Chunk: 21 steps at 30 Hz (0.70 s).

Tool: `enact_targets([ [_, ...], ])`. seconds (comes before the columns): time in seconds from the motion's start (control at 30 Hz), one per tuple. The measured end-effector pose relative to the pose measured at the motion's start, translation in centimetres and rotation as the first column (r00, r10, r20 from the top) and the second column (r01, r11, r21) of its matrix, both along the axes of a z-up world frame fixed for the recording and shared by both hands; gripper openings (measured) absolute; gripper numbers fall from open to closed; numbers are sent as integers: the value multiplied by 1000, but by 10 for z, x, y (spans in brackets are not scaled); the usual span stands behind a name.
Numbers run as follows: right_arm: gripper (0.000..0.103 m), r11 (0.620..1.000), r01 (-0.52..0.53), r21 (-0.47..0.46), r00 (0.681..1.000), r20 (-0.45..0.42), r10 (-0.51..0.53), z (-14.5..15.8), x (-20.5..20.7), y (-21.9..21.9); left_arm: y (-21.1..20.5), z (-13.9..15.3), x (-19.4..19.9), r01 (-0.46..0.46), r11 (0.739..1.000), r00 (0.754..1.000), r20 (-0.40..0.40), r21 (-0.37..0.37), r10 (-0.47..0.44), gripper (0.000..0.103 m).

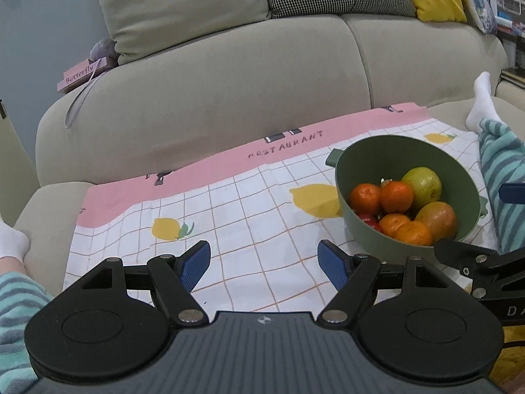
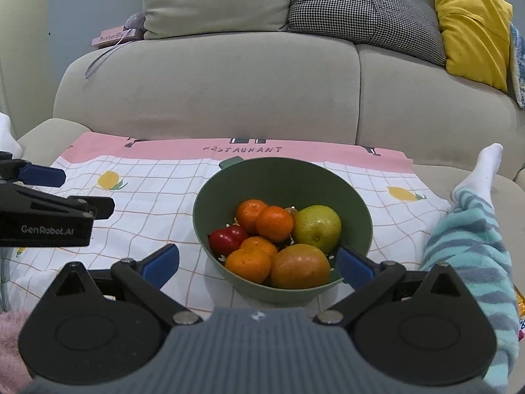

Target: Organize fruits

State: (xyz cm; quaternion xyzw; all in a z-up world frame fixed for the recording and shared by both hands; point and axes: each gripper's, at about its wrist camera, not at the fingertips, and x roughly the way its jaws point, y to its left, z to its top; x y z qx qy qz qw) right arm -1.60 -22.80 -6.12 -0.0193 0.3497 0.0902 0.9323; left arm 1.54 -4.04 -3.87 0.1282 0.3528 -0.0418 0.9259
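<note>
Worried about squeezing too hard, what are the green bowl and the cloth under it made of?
Green bowl: probably matte plastic, judging by its dull, even colour and moulded handle tab. Cloth: thin printed fabric, apparently; it shows wrinkles and a wavy grid.

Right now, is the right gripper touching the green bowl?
Cannot tell. In the right wrist view the right gripper is open with its fingers either side of the green bowl, the right fingertip overlapping the rim; no view plainly shows contact or a gap.
</note>
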Motion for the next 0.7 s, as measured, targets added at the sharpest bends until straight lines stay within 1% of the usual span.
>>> enact_targets([
  [0.17,99,1000,0,-3,1000,-10,0,-2,2,1,2,-2,0,-5,1000,1000,-15,1,5,87],
  [0.7,99,1000,-11,6,1000,15,11,2,-3,0,3,2,-3,-6,1000,1000,-11,5,6,87],
])
